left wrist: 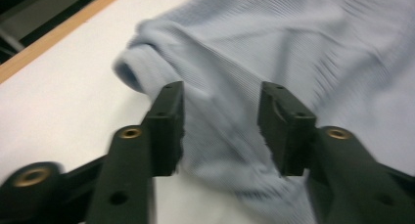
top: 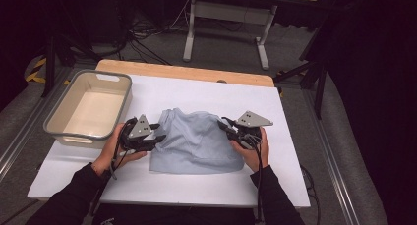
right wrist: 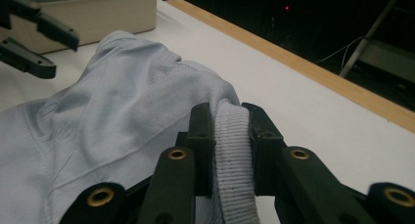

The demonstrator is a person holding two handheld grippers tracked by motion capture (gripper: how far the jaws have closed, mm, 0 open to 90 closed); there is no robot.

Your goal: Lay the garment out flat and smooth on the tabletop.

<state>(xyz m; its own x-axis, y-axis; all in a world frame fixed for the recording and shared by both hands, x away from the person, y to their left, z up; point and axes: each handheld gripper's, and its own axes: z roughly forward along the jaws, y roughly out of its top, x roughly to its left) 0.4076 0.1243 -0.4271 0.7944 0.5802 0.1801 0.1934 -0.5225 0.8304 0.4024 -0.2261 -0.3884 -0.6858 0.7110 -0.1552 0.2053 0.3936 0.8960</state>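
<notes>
A light blue knitted garment (top: 196, 141) lies crumpled in the middle of the white table (top: 275, 181). My right gripper (top: 227, 128) is at its right edge, shut on a ribbed hem of the garment (right wrist: 230, 150) that stands up between the jaws. My left gripper (top: 158, 132) is at the garment's left edge, open, its jaws spread over a fold of the cloth (left wrist: 220, 131) beside a rolled cuff (left wrist: 132, 72). In the right gripper view the left gripper (right wrist: 58, 50) shows at the far left, open.
A grey-rimmed empty bin (top: 59, 129) stands at the table's left side, close behind the left hand. The table's wooden far edge (top: 187, 71) runs along the back. Beyond it are a floor with cables and the legs of another table (top: 260, 43).
</notes>
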